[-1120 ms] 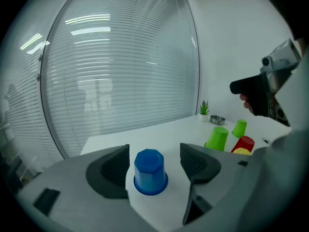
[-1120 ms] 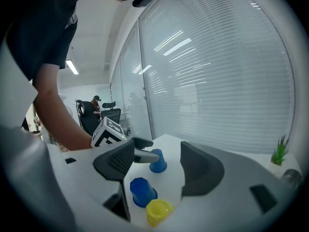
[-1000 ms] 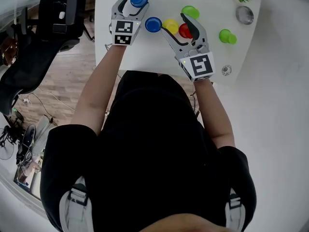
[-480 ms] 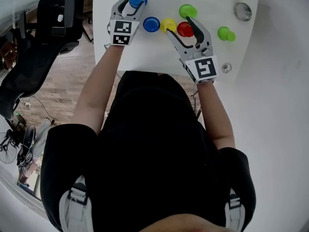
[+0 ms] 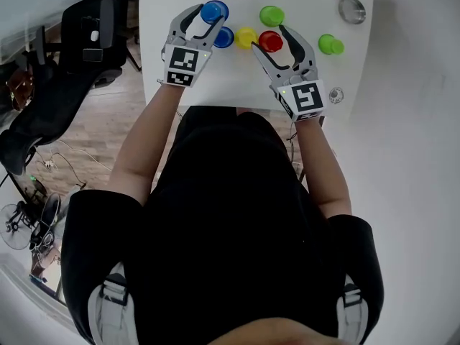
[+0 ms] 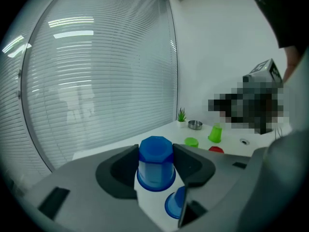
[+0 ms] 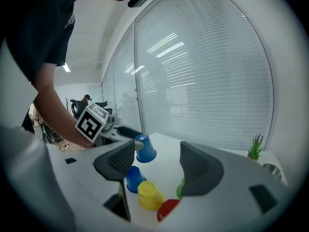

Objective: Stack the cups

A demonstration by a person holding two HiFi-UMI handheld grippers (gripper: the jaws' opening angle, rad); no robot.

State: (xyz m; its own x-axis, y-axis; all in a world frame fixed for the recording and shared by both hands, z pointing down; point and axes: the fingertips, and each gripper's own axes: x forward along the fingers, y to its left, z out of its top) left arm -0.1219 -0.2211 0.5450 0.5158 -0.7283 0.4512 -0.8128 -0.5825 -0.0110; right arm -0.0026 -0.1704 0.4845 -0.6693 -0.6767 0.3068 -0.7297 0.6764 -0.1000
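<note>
Pinching an upturned blue cup [image 6: 155,168], left claw [image 5: 204,16] jaws just closed on it, right claw [image 7: 157,153] spread, empty

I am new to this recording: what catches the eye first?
The left hand-held gripper, whose jaws have just closed, grips an upside-down blue plastic cup above the white table's left side. A second blue cup, a yellow cup, a red cup and a green cup stand before the open right hand-held gripper.

We see a white table [image 5: 215,85] beneath the left gripper [image 5: 208,15]. A black office chair [image 5: 86,31] stands on the wooden floor [image 5: 93,142] to its left. Slatted blinds [image 6: 96,91] hang ahead of it, showing reflected strip lights [image 6: 72,28], with a white wall [image 6: 217,42] to the right.
</note>
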